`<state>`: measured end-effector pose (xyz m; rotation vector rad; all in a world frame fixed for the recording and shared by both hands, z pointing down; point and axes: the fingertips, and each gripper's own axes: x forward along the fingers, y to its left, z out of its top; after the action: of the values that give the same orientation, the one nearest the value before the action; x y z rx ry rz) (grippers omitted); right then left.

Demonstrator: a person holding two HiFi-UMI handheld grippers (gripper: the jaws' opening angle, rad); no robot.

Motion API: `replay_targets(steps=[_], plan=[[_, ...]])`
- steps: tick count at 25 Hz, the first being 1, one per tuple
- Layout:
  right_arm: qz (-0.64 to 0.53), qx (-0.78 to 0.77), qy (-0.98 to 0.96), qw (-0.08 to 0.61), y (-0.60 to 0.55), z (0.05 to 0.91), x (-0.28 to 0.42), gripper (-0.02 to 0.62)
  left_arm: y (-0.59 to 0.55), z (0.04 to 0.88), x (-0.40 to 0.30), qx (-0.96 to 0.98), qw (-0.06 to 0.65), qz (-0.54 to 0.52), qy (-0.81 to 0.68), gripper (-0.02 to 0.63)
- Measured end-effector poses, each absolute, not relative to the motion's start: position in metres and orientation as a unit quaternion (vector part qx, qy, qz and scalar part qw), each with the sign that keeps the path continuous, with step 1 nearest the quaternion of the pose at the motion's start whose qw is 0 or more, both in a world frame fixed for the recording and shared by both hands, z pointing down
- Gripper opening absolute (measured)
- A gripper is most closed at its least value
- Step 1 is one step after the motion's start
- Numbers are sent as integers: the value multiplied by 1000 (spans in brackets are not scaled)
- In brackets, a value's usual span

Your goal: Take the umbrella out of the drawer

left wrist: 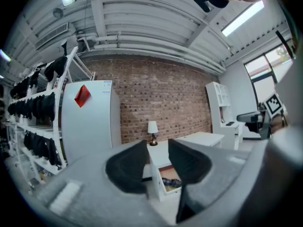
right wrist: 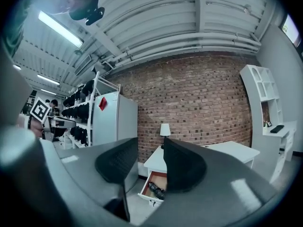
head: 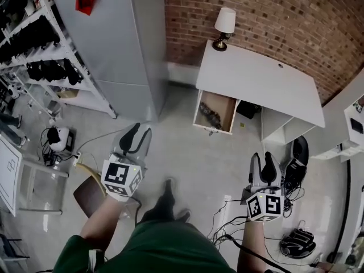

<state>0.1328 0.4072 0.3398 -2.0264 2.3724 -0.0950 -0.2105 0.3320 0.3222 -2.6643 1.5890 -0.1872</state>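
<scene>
At the far left we are seeing a white shelf rack (head: 51, 50) that is carrying rows of dark items, too small for us to name. Just right of it a tall grey cabinet (head: 122, 44) is standing in front of the brick wall (head: 267, 16). Nearer to us the left gripper (head: 142, 129) is hovering over the floor (head: 182, 152), pointing toward the far desk. In the left gripper view its jaws are standing wide apart with nothing between them, only the distant room showing through the gap. Right of the cabinet and well apart from both grippers, the drawer (head: 198, 111) is hanging open from the left end of the white desk (head: 267, 81), pulled out toward us. The umbrella (head: 211, 117) is lying flat inside it as a dark folded bundle, and it is the only thing we are making out in there. Its long axis is running roughly along the drawer's depth, slanting from the far left toward the near front, with bare wooden bottom showing on its right. We are not able to tell which end is the handle. A small table lamp (head: 224, 26) is standing on the desk's far left corner. On the right, the right gripper (head: 262, 157) is hovering level, its jaws standing partly open and holding nothing.
</scene>
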Motion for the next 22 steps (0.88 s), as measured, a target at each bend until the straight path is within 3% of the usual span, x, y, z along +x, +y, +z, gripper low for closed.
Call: replay_targets(steps=[22], plan=[[-41, -674, 736, -50, 182, 352, 86, 153, 97, 381, -216, -897, -27, -77, 435, 132]])
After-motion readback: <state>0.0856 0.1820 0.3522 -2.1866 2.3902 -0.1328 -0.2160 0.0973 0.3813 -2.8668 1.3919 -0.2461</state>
